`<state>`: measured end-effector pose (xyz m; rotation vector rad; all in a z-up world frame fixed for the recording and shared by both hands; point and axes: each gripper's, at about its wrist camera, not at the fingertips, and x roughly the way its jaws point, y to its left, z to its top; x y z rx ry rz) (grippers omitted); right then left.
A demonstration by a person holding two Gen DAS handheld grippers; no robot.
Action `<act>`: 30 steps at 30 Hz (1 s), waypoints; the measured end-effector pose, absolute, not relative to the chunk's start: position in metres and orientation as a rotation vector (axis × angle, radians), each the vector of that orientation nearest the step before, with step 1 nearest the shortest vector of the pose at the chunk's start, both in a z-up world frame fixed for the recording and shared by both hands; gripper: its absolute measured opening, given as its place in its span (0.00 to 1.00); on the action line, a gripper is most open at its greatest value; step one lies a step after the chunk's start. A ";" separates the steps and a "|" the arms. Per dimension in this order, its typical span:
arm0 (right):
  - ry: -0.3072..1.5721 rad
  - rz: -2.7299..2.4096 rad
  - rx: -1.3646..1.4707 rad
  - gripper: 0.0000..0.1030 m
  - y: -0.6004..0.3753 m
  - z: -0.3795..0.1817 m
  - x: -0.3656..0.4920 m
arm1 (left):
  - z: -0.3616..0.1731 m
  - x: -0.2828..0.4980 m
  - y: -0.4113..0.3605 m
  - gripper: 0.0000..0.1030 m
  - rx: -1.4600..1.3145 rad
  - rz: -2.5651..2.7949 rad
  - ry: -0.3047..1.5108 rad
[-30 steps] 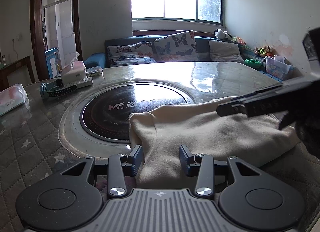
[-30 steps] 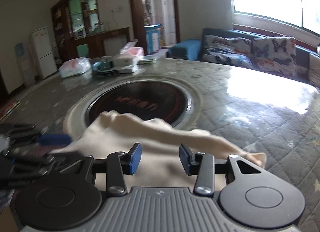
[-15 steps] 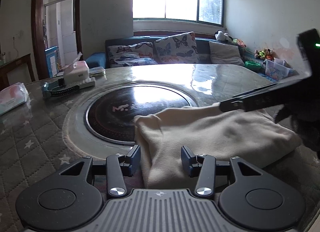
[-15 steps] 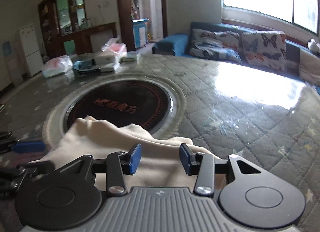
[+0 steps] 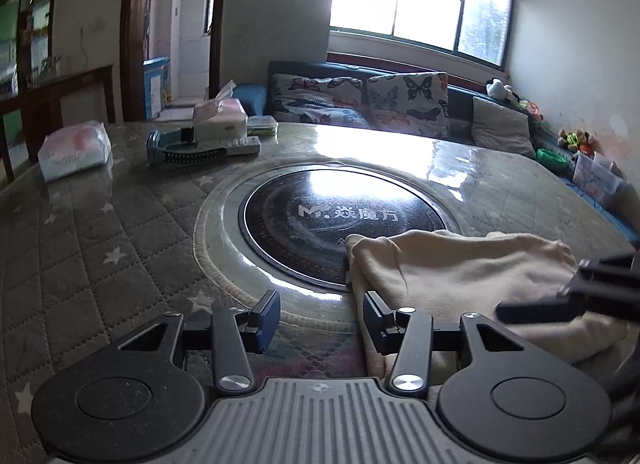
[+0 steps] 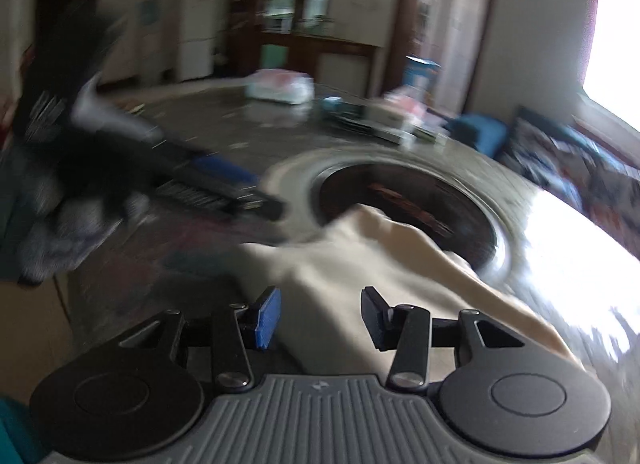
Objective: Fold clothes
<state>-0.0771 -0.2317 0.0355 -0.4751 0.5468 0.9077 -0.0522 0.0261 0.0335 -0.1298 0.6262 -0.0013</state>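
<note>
A cream garment (image 5: pixel 464 268) lies bunched on the table, its far corner over the black round hotplate (image 5: pixel 336 220). My left gripper (image 5: pixel 320 322) is open just left of the cloth's near edge, nothing between its fingers. In the left wrist view the right gripper (image 5: pixel 568 296) shows as a dark bar low over the cloth at the right. The right wrist view is blurred: my right gripper (image 6: pixel 316 320) is open above the cream garment (image 6: pixel 360 260), and the left gripper (image 6: pixel 224 188) reaches in from the left.
On the quilted table cover (image 5: pixel 100 248) at the far left sit a tissue pack (image 5: pixel 74 150), a tissue box (image 5: pixel 220 118) and a remote-like device (image 5: pixel 192 150). A sofa with butterfly cushions (image 5: pixel 360 104) stands behind the table, under the window.
My left gripper has shifted left, off the cloth, so the garment now lies to its right. The right gripper swung left and dropped lower, blurring its view. Both stay open.
</note>
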 end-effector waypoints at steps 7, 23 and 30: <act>0.506 0.949 -0.581 0.47 -0.187 0.021 -0.091 | 0.038 -0.045 0.038 0.52 -0.269 -0.016 0.663; 0.540 0.922 -0.354 0.09 -0.212 0.041 -0.076 | 0.023 -0.019 0.047 0.61 -0.577 -0.059 0.775; 0.529 0.929 -0.281 0.09 -0.231 0.051 -0.075 | 0.016 -0.013 0.048 0.61 -0.759 -0.043 0.802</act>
